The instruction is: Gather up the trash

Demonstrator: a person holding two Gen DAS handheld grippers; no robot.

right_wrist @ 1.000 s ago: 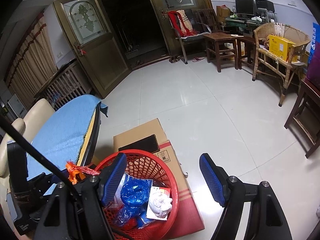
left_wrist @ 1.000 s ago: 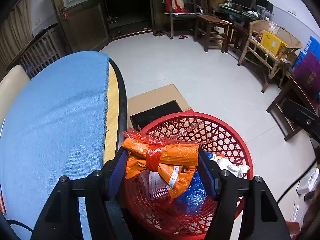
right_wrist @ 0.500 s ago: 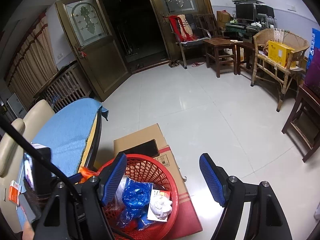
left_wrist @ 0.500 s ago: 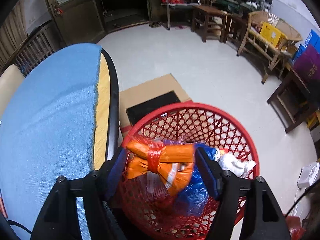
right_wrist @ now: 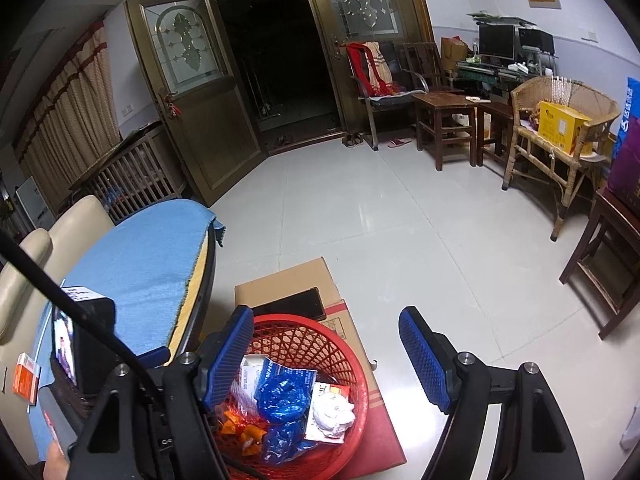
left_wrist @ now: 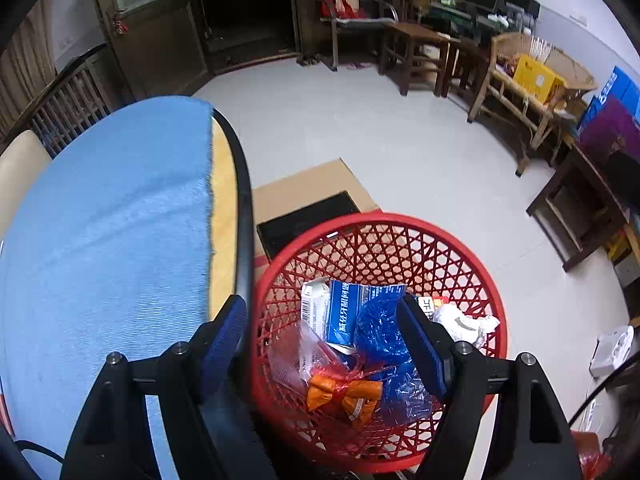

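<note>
A red mesh basket (left_wrist: 380, 220) (right_wrist: 312, 320) stands on the floor beside the table. In it lie an orange wrapper tied with red film (left_wrist: 344, 394) (right_wrist: 244, 432), blue plastic bags (left_wrist: 380, 328) (right_wrist: 284, 396), a blue-and-white carton (left_wrist: 340, 312) and crumpled white paper (left_wrist: 464, 320) (right_wrist: 332, 412). My left gripper (left_wrist: 320, 312) hangs over the basket with its jaws opening and nothing held between them; the wrapper lies well below. My right gripper (right_wrist: 326, 320) hovers open and empty above the basket's right rim.
A round table with a blue cloth (left_wrist: 104, 240) (right_wrist: 140, 272) sits left of the basket; a small orange box (right_wrist: 26, 376) lies on it. The basket rests on a flat cardboard box (left_wrist: 304, 188). Wooden chairs and a wicker chair (right_wrist: 560, 136) line the far wall.
The orange wrapper left my left gripper's jaws and dropped into the basket, and those jaws spread wider. My right gripper rose slightly, still open.
</note>
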